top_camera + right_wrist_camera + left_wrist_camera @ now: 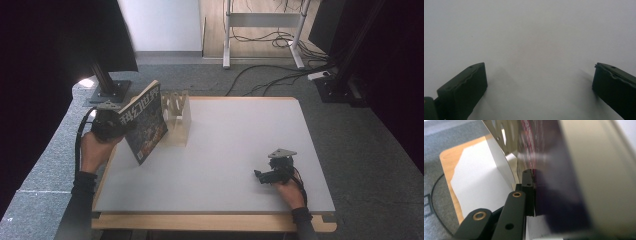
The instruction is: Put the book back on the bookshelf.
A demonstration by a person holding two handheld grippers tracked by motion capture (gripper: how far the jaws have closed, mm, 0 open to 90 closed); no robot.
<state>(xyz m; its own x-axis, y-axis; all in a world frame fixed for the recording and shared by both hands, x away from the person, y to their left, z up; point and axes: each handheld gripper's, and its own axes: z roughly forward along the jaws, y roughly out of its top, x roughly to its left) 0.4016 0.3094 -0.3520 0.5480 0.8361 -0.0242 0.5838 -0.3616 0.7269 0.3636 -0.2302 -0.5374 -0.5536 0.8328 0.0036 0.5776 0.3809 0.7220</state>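
A person works at a white surface (225, 150) with a gripper in each hand, and a wooden rack (176, 116) standing near the surface's far left corner serves as the marker for everything else. Just left of the rack, the left gripper (114, 126) holds a magazine (145, 122) tilted and lifted off the surface, its colourful cover with large white characters facing up and toward the rack, its far corner close beside the rack's slats. In the left gripper view, the left gripper (532, 192) has its black fingers (527, 192) clenched on the magazine (554, 195), one finger pressed flat against the dark cover near its edge, with the pale slats of the rack (504, 137) rising just behind. The person's left hand (95, 150) grips the tool at the surface's left edge. Well apart from the rack, toward the near right part of the surface, the right gripper (260, 175) rests low over the bare top, a grey three-cornered plate on it, held by the right hand (290, 190). In the right gripper view, the right gripper (540, 82) has its two fingers (466, 87) spread wide and released, with plain white surface (531, 37) between them.
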